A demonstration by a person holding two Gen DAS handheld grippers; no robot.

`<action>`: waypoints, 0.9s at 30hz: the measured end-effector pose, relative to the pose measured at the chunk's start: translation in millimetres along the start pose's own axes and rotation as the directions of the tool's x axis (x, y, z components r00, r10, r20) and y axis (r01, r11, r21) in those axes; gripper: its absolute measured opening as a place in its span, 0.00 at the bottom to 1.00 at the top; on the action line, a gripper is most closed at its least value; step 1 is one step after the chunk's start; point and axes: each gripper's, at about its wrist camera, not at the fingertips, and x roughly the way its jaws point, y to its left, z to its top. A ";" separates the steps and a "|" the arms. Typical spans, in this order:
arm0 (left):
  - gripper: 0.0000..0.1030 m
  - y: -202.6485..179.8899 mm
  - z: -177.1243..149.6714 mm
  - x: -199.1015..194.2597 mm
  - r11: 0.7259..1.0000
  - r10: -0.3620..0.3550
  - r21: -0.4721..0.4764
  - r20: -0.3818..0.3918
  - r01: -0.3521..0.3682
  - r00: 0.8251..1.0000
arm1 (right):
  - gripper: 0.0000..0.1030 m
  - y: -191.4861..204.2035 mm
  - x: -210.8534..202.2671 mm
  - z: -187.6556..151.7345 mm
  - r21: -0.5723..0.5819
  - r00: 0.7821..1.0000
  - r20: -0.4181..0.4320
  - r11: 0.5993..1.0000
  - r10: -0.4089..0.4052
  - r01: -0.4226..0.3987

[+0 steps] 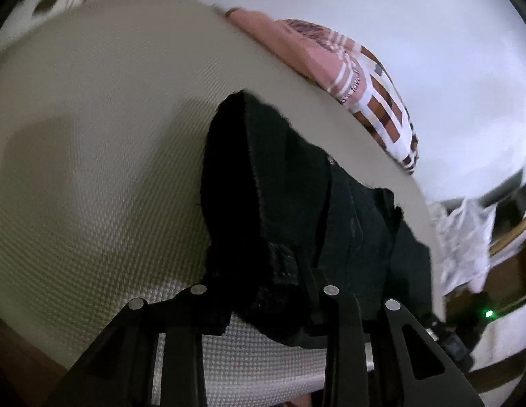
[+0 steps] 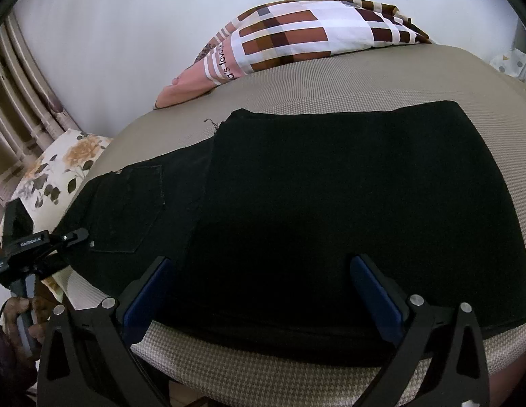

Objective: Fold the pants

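Black pants (image 2: 330, 210) lie on a beige textured bed (image 2: 364, 81), the legs folded over toward the waist; a back pocket (image 2: 127, 207) shows at the left. My right gripper (image 2: 263, 291) is open, its blue-padded fingers (image 2: 147, 298) spread wide over the near edge of the pants, holding nothing. In the left wrist view my left gripper (image 1: 263, 291) is shut on a bunched, lifted edge of the pants (image 1: 279, 186). The left gripper also shows at the left edge of the right wrist view (image 2: 42, 247), by the waistband.
A pink and brown checked pillow (image 2: 296, 34) lies at the bed's far edge against a white wall; it also shows in the left wrist view (image 1: 347, 68). A floral pillow (image 2: 59, 169) sits at the left. Curtains hang at far left.
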 end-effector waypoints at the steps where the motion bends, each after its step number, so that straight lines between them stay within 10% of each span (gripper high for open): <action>1: 0.30 -4.5 -0.4 -2.1 1.000 0.021 0.022 0.011 -0.021 1.000 | 1.00 -0.3 0.0 0.2 0.000 1.000 0.000 1.000 0.001 -0.001; 11: 0.30 -43.2 -11.1 -11.4 0.963 0.164 0.198 0.102 -0.181 0.981 | 1.00 -3.6 0.2 1.6 -0.001 1.000 0.003 1.000 0.014 -0.014; 27: 0.30 -55.4 -12.4 -14.5 0.950 0.192 0.226 0.129 -0.217 0.973 | 1.00 -4.2 0.7 1.2 0.001 1.000 0.005 1.000 0.017 -0.017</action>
